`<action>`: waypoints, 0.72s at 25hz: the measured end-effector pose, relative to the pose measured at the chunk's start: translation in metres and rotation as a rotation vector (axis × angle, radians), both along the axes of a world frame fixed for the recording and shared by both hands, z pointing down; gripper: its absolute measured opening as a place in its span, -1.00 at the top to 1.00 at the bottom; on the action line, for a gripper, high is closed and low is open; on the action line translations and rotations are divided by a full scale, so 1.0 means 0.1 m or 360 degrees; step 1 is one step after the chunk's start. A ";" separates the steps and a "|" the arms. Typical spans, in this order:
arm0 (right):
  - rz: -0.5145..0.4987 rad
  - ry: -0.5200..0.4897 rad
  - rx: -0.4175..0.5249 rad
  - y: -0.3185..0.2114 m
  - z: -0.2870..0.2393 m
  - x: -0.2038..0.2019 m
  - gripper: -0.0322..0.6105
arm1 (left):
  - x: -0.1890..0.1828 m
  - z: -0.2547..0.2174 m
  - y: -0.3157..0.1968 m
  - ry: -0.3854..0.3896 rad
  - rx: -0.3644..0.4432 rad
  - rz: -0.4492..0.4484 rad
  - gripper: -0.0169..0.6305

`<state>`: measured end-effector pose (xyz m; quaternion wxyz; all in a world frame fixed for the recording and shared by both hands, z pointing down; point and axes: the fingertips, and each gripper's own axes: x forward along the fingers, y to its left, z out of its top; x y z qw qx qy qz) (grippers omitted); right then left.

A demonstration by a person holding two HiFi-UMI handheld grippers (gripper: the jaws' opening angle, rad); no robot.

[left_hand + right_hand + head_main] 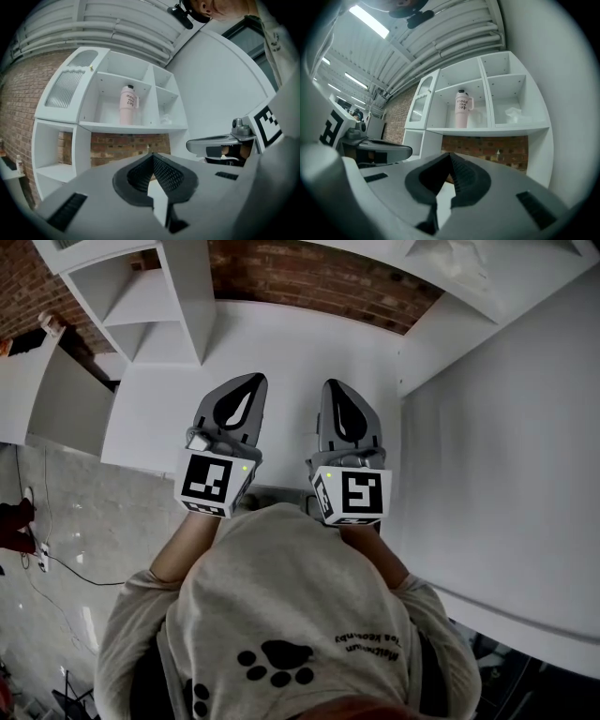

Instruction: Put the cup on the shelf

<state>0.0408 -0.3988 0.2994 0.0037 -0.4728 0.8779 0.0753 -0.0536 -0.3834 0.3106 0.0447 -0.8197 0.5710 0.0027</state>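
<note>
Shows the left gripper [251,381] at near left over the white table [291,334] — jaws clenched together, nothing between them. Shows the right gripper [334,386] just beside it, parallel, jaws likewise pressed tight and empty. Across the far shelf [133,127], from left: a ribbed glass door [65,91], then the pink cup [128,105] upright in the middle compartment — well apart from both grippers — then a crumpled white item [513,114] in the right compartment.
</note>
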 end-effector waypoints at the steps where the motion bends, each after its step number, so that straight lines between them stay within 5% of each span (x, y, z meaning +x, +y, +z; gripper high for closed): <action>1: -0.0002 0.0003 -0.0019 0.01 0.07 0.02 0.87 | 0.01 0.04 0.00 0.0001 -0.0003 -0.0007 0.92; 18: -0.0061 -0.0039 -0.0113 -0.03 0.51 0.11 0.87 | 0.20 0.40 0.00 0.0005 -0.0050 -0.0082 0.92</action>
